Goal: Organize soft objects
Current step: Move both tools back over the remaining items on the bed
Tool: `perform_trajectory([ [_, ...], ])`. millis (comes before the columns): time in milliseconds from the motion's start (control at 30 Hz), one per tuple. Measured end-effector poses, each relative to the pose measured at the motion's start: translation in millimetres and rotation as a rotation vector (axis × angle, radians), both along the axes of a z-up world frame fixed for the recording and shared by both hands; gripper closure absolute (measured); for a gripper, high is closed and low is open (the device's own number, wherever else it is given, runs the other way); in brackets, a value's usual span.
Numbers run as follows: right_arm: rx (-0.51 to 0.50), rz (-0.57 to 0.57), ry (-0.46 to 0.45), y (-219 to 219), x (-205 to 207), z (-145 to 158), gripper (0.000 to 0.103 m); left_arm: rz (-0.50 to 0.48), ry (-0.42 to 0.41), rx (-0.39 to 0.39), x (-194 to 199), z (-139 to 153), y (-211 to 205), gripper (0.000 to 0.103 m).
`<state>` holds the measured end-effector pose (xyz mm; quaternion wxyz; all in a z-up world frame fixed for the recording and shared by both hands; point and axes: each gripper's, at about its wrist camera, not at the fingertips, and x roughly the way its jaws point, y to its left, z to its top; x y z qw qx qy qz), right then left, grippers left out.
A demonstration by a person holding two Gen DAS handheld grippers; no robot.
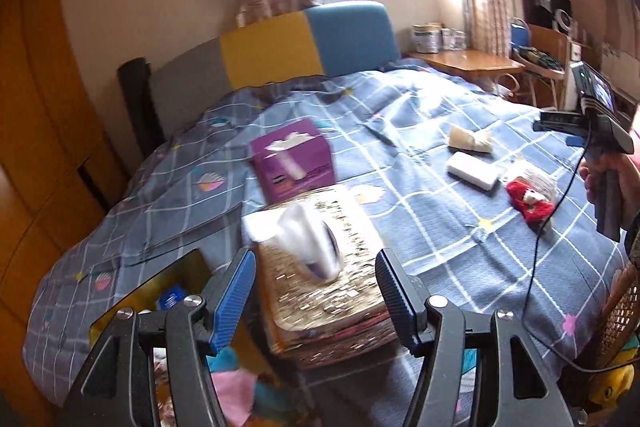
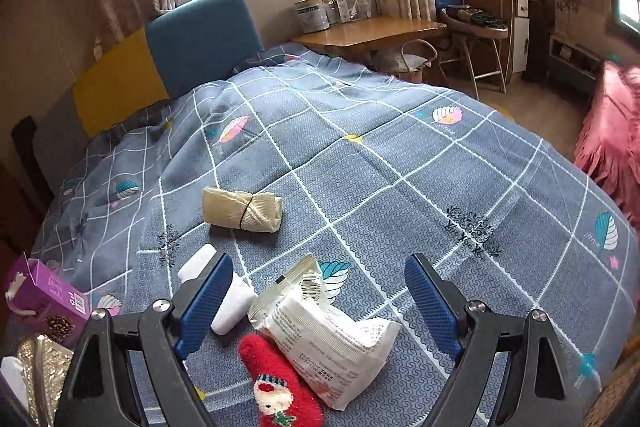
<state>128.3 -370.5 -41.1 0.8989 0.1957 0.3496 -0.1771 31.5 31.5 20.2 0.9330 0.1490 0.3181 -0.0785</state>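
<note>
Fuzzy red sock (image 2: 280,383) beside crinkly white packet (image 2: 332,343)

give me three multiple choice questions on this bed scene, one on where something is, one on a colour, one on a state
1. Where does the red sock lie in the right wrist view?
A. on the wooden desk
B. on the bed cover, partly under the white packet
C. inside the purple box

2. What colour is the tissue box standing beyond the gold sequinned box?
A. purple
B. green
C. orange

3. How does the right gripper stand?
A. shut on the sock
B. shut on the beige roll
C. open, holding nothing

Answers:
1 B: the white packet overlaps the sock's upper end on the blue checked bed cover.
2 A: its sides are purple, with white tissue at the top, behind the gold sequinned box.
3 C: the blue pads are wide apart with nothing gripped; the beige roll lies farther off.
</note>
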Motion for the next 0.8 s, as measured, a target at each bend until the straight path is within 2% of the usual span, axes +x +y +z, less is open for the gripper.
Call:
perform_trajectory([
  [367, 0.076, -0.047, -0.034, -12, -4, -1, 0.012, -0.124, 0.062, 0.03, 22, -14, -64, 0.04],
  [600, 0.135, -0.089, -0.058, -24, -10, -2, 0.012, -0.173, 0.089, 0.049, 35, -23, -97, 0.04],
  [800, 0.159, -0.083, -0.069, -26, -10, -2, 0.012, -0.206, 0.121, 0.054, 47, -32, -121, 0.04],
])
